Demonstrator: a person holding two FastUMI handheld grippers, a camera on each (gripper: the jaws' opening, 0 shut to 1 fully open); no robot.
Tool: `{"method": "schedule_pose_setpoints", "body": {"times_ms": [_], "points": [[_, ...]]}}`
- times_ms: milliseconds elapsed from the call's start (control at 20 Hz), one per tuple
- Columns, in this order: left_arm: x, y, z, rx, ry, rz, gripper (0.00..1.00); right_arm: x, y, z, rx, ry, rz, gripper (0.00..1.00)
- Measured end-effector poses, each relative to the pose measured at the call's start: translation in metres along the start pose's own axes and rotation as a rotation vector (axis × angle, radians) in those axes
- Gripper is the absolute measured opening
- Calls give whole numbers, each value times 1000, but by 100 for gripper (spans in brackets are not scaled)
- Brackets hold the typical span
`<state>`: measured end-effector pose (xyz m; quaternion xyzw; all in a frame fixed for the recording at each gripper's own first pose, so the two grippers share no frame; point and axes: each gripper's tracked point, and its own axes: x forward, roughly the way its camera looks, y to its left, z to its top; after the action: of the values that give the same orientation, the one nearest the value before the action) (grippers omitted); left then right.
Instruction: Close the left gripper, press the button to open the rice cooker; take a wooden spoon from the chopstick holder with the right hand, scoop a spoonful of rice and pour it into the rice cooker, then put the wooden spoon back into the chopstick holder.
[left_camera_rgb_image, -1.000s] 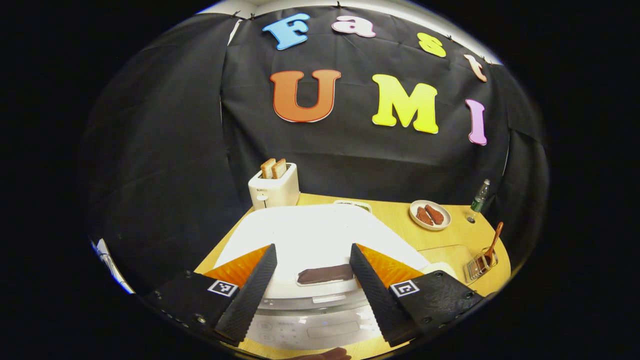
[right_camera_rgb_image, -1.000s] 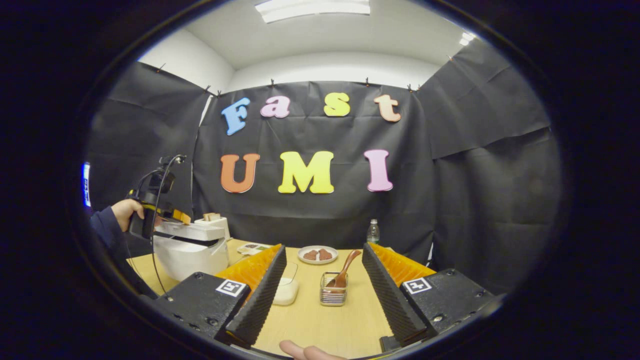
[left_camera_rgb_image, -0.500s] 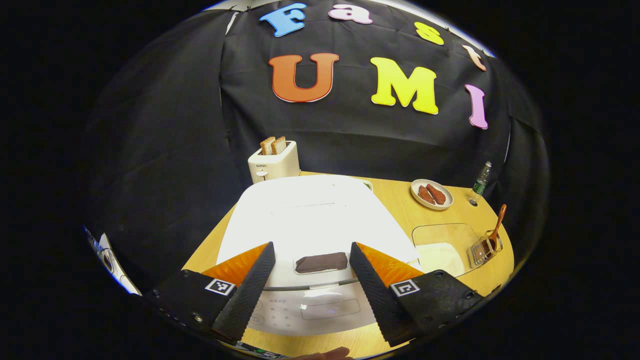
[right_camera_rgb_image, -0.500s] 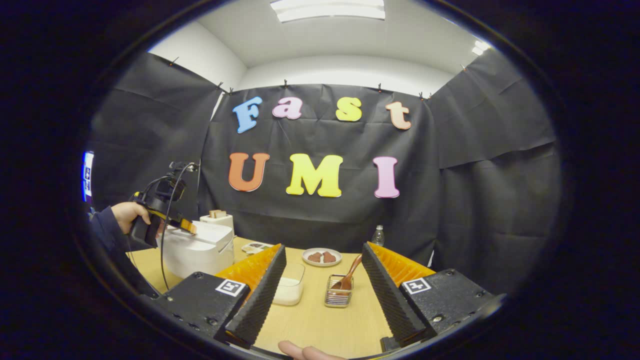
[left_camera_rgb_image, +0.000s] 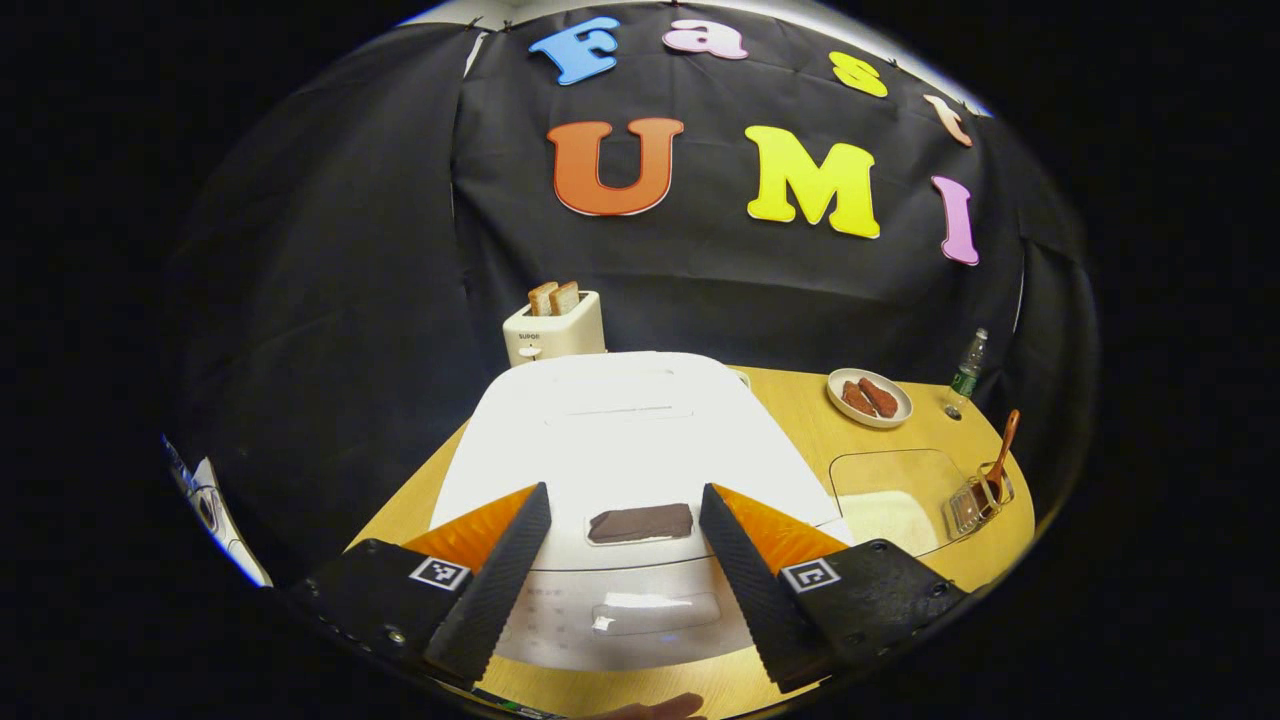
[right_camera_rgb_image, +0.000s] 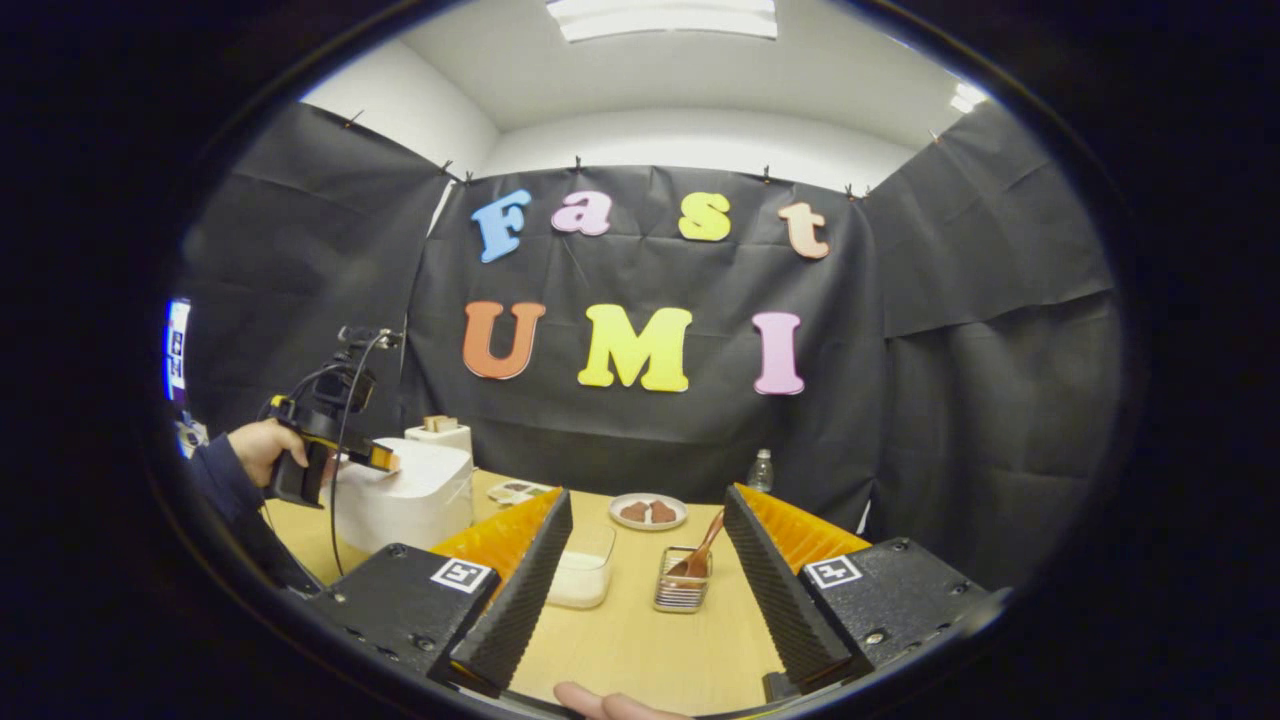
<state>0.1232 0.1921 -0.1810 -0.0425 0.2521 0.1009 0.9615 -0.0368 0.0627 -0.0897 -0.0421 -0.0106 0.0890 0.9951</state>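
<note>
We see the left tool (left_camera_rgb_image: 622, 560) spread wide above the closed white rice cooker (left_camera_rgb_image: 620, 440). The right tool (right_camera_rgb_image: 640, 590) gapes wide too; the brown wooden spoon (right_camera_rgb_image: 700, 550) stands in the wire chopstick holder (right_camera_rgb_image: 682, 592) beside the clear rice tub (right_camera_rgb_image: 582, 575) on the counter (right_camera_rgb_image: 650, 650).

The wooden table (right_camera_rgb_image: 640, 650) carries a rice cooker (left_camera_rgb_image: 630, 440), toaster (left_camera_rgb_image: 553, 327), plate (left_camera_rgb_image: 869, 397), bottle (left_camera_rgb_image: 965, 372), rice container (left_camera_rgb_image: 890, 490) and chopstick holder (right_camera_rgb_image: 682, 592).

Staged recording booth: black cloth walls (right_camera_rgb_image: 980, 330), wooden table (right_camera_rgb_image: 640, 640), toaster (left_camera_rgb_image: 553, 330).
</note>
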Motion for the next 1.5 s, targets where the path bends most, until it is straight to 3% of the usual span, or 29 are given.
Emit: {"method": "schedule_pose_setpoints", "body": {"times_ms": [100, 150, 250, 300, 450, 500, 750, 800, 850, 900, 950, 1000, 1100, 1500], "points": [[1, 0, 3, 8, -39, 8, 100, 0, -1, 2, -4, -6, -3, 94], [0, 0, 5, 3, -55, 5, 98, 0, -2, 2, -10, -8, -9, 98], [-1, 2, 9, -35, -95, -5, 96, 1, -5, 1, -1, -9, -19, 94], [-4, 2, 12, -62, -117, -15, 96, 1, -5, 3, 19, -16, -16, 98], [-19, 3, 17, -96, -157, -46, 95, 3, -11, 2, 56, -22, -25, 94], [-27, 6, 20, -96, -176, -45, 94, 4, -15, 1, 59, -21, -36, 99], [-89, 3, 39, -43, -285, -68, 94, 2, -32, 11, 90, -82, -88, 98], [-102, -1, 42, -29, -309, -72, 94, 2, -34, 11, 93, -83, -96, 94], [-116, -3, 44, -17, -329, -71, 94, 2, -35, 10, 95, -79, -103, 98], [-130, -4, 46, -10, -352, -71, 94, 2, -36, 10, 95, -76, -106, 94], [-146, -7, 47, -11, -378, -78, 94, 3, -37, 9, 94, -71, -110, 98], [-160, -12, 48, -17, -397, -93, 94, 3, -37, 7, 93, -64, -112, 94], [-181, -24, 44, -21, -408, -131, 94, 2, -36, 8, 108, -65, -112, 98], [-251, -42, 27, -13, -486, -164, 94, -4, -28, 11, 129, -95, -101, 98]]}}
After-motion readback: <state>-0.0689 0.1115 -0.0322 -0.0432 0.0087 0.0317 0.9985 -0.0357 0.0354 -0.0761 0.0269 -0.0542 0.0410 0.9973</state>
